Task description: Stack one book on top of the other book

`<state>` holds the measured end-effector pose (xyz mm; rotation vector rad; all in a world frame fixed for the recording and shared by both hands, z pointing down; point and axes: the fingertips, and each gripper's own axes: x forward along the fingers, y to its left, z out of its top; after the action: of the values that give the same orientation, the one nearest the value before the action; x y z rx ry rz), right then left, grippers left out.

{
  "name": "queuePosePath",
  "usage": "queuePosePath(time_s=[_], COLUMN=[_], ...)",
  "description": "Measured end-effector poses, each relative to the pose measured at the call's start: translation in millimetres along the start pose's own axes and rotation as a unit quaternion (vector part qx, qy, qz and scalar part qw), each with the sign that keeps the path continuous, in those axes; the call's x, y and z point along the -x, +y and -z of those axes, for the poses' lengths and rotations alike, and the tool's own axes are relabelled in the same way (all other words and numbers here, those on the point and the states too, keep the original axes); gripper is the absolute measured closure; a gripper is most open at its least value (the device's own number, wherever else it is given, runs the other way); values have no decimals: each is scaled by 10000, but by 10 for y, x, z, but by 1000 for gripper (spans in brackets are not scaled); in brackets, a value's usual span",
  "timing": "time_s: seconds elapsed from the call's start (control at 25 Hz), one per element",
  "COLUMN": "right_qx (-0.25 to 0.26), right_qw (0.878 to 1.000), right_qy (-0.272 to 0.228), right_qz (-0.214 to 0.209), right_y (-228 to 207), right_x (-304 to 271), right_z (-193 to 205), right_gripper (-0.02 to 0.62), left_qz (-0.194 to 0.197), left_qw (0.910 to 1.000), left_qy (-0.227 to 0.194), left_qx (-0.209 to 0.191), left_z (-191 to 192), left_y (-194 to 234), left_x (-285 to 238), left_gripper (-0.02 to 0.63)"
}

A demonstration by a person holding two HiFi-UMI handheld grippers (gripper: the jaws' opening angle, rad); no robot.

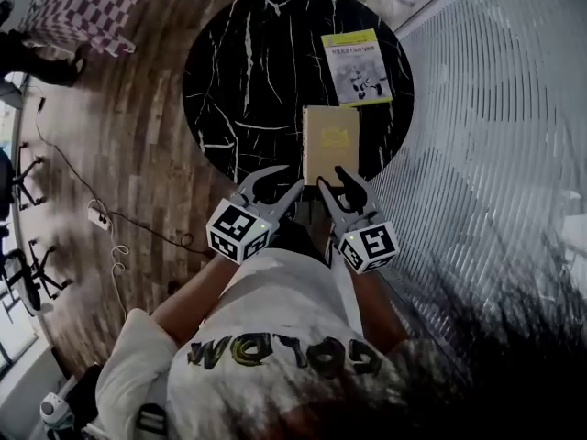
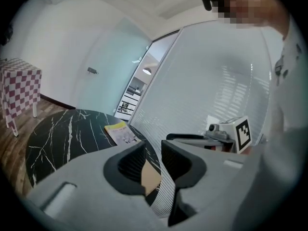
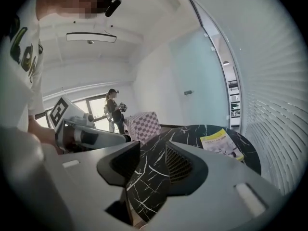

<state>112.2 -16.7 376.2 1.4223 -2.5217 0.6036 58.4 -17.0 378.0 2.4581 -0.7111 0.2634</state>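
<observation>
A round black marble table [image 1: 257,71] carries two books lying apart. A yellow-green book [image 1: 356,65] lies at its far right, also seen as the yellow-green book [image 2: 121,132] [image 3: 220,143] from both gripper views. A tan book [image 1: 330,140] lies nearer me; a strip of the tan book [image 2: 150,177] shows between the left jaws. My left gripper [image 1: 275,186] [image 2: 153,149] and right gripper [image 1: 335,181] [image 3: 153,150] hang side by side over the table's near edge, just short of the tan book. Each stands narrowly open with nothing between its fingers.
A ribbed glass wall [image 1: 495,108] runs close along the table's right side. A checkered-cloth table [image 1: 87,3] [image 3: 142,121] stands at the far left on the wood floor, with cables [image 1: 101,218] nearby. A person [image 3: 115,109] stands by the far window.
</observation>
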Motion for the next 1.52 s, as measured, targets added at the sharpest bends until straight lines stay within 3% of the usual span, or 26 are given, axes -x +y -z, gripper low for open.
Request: queuePosePath(time_s=[0.16, 0.36, 0.52, 0.6, 0.8, 1.2, 1.52], right_qx=[148, 325, 394, 456, 699, 999, 1165], right_qw=[9997, 9985, 9971, 9958, 9917, 9839, 9822], right_qy=[-110, -370, -596, -712, -949, -1287, -1288], right_qz=[-175, -222, -274, -352, -510, -729, -719], right_y=[209, 341, 461, 543, 683, 969, 1064], right_x=[41, 110, 176, 180, 229, 390, 331], right_z=[-192, -488, -705, -799, -1066, -1452, -1463], right_gripper=[447, 480, 514, 539, 570, 594, 595], left_qz=[38, 116, 211, 369, 520, 680, 624], left_qw=[9995, 9976, 9959, 9941, 9862, 9749, 9749], left_qy=[-254, -497, -734, -863, -1106, -1628, -1673], left_qx=[-179, -476, -490, -547, -1115, -1359, -1330], left_z=[-215, -466, -624, -704, -956, -1337, -1413], left_y=[-115, -249, -308, -362, -548, -765, -680], left_x=[159, 286, 380, 434, 538, 768, 770], left_gripper=[551, 569, 603, 603, 604, 604, 604])
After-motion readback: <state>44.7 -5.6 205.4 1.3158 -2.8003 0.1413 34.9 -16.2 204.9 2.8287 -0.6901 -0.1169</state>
